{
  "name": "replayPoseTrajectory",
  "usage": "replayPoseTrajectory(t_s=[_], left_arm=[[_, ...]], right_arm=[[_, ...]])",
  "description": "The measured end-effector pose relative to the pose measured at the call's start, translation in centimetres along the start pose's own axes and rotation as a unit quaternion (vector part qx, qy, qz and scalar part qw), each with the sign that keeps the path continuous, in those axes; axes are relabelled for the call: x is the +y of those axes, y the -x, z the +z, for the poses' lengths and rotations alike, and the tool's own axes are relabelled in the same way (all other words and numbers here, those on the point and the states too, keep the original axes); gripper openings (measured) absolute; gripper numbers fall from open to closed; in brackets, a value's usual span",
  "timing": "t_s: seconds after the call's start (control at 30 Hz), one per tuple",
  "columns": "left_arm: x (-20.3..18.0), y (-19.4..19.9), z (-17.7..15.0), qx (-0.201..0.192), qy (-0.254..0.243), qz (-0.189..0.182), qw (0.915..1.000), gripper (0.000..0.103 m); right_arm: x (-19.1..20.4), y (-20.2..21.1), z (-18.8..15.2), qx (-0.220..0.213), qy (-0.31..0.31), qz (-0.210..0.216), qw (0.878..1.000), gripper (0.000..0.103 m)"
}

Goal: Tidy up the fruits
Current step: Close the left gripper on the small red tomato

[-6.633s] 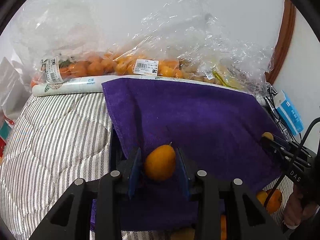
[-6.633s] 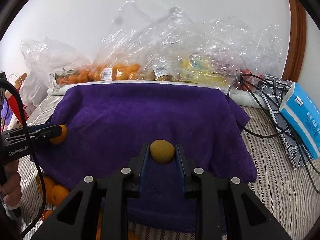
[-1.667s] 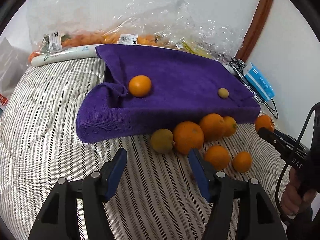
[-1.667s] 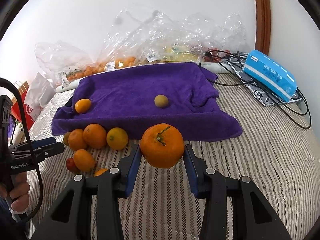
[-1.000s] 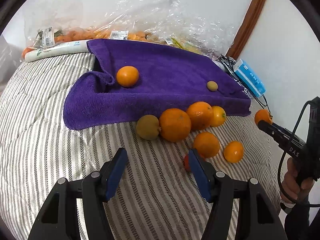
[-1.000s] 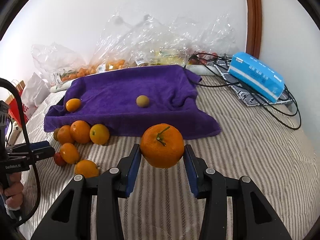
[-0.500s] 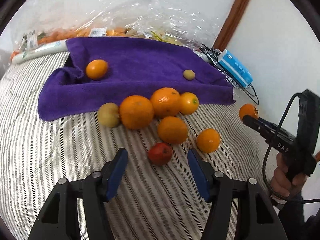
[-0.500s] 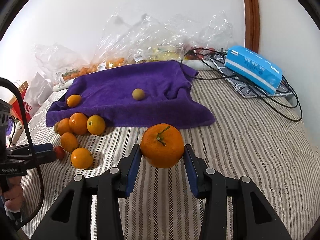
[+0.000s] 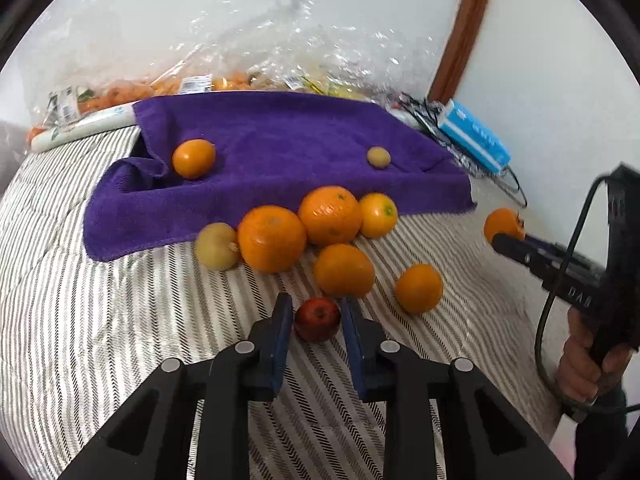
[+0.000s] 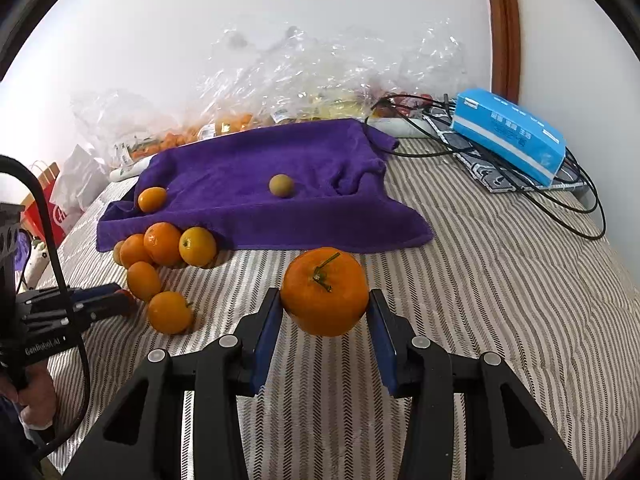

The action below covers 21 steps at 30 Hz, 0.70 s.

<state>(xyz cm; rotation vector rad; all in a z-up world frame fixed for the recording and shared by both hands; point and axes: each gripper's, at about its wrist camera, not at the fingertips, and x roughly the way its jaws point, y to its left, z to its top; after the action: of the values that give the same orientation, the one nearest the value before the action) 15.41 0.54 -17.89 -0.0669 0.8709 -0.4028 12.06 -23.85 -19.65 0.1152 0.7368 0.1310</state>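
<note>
In front of the purple terry towel, the left gripper is clamped on the small red round fruit to lift it from the loose oranges, while the right gripper grips a stemmed orange mandarin above the striped bedding, presumably for sorting.

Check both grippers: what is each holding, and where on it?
Left gripper: small red fruit, pinched across its sides. Right gripper: stemmed orange, clamped on opposite sides, stem facing the camera.

In the right wrist view, the small red fruit is mostly hidden behind the left claw. The fruit inside the plastic bags is too blurred to be told.
</note>
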Motion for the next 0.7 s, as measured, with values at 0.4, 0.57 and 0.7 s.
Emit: replayPoseTrajectory(t_s=[0.4,0.57,0.7], left_arm=[[2.5,2.2,0.7,-0.021,0.060,-0.018,0.9978,0.023],[2.4,3.1,1.1,-0.029,0.061,-0.015,0.9976,0.023],[2.1,2.9,1.1,-0.021,0.054,-0.020,0.9981,0.023]], right_arm=[[1.0,0.8,1.2,-0.012,0.011,0.001,1.000,0.043],[1.3,1.3,1.5,-0.014,0.016,0.001,1.000,0.043],[1.4,1.7,1.8,-0.021,0.018,0.001,1.000,0.043]])
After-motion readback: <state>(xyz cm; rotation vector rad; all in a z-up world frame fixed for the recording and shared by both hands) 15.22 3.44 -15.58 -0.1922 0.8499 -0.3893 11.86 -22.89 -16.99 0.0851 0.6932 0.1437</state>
